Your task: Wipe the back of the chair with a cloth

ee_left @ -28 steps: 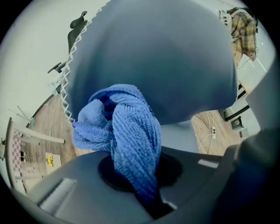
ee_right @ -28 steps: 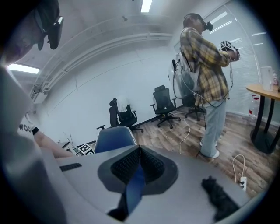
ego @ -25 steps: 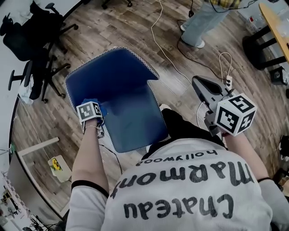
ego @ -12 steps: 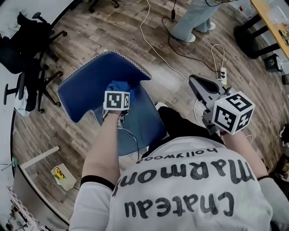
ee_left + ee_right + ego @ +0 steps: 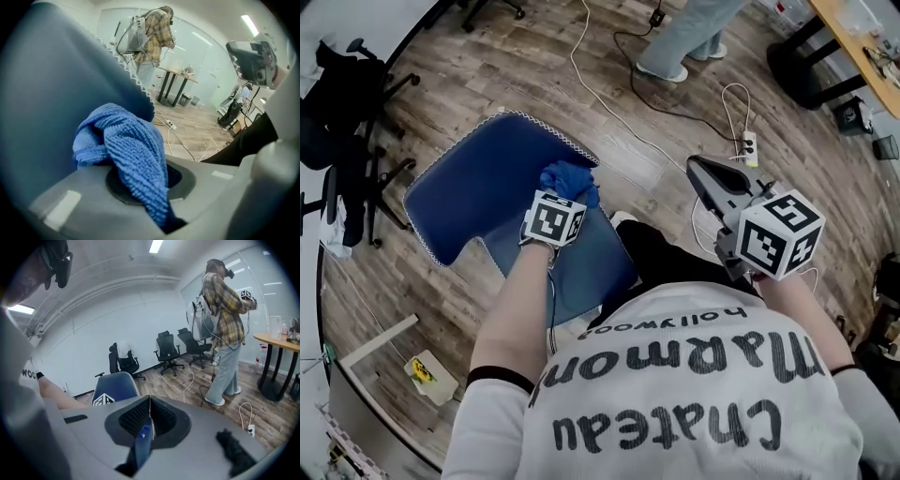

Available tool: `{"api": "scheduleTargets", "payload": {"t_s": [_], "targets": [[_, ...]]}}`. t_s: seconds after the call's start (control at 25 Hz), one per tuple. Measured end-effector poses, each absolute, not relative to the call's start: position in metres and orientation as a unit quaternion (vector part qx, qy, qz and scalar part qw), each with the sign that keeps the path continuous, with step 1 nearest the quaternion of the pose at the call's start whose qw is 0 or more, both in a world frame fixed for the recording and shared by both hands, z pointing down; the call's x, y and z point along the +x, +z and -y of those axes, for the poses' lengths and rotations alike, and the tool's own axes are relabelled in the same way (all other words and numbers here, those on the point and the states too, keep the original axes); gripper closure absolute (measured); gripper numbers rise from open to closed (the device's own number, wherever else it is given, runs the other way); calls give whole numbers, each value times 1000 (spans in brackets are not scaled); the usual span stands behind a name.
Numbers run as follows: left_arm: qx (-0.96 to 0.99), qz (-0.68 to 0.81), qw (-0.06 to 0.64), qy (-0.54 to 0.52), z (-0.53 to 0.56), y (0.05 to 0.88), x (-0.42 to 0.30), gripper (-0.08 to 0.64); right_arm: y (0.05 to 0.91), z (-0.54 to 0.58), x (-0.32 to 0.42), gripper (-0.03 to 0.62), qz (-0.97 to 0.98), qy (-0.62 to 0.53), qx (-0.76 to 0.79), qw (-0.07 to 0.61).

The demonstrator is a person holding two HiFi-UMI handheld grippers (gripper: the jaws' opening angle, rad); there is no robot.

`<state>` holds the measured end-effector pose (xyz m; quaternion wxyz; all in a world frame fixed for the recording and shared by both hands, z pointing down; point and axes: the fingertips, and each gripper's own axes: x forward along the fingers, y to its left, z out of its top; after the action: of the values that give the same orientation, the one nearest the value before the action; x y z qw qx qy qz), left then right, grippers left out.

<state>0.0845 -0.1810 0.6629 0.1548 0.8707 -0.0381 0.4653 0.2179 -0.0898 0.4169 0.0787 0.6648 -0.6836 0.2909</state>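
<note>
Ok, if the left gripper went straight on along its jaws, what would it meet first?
Probably the chair back: the cloth in the left gripper bulges ahead of the jaws right against its stitched edge, though depth is unclear.

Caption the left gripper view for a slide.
Left claw holds blue cloth against the chair back.

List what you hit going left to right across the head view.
black swivel office chair → blue fabric chair back → blue knitted cloth → grey tongs of the right gripper → light wooden tabletop
</note>
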Motion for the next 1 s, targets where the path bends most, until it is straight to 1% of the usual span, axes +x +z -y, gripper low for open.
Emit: {"api": "scheduleTargets", "payload": {"t_s": [0.08,0.16,0.2,0.36,0.48,0.6,0.68,0.8,1.0], "targets": [[854,74,145,495,194,675,59,522,418,96,212,577,691,293,655,81],[828,119,128,532,215,688,19,523,420,105,206,577,701,295,644,84],[814,145,132,547,225,692,-6,523,421,109,202,577,706,296,638,85],[741,286,195,576,258,697,-122,523,428,131,179,577,731,302,605,91],[672,383,269,573,260,702,-204,523,436,147,157,577,752,307,574,101],[629,440,314,559,254,704,-254,523,445,160,139,577,766,317,548,108],[624,445,314,560,255,706,-265,523,452,165,133,577,769,323,540,111],[631,432,300,570,263,714,-255,523,459,166,134,577,765,329,541,119],[668,397,288,560,279,723,-187,523,471,165,163,577,745,347,560,110]]}}
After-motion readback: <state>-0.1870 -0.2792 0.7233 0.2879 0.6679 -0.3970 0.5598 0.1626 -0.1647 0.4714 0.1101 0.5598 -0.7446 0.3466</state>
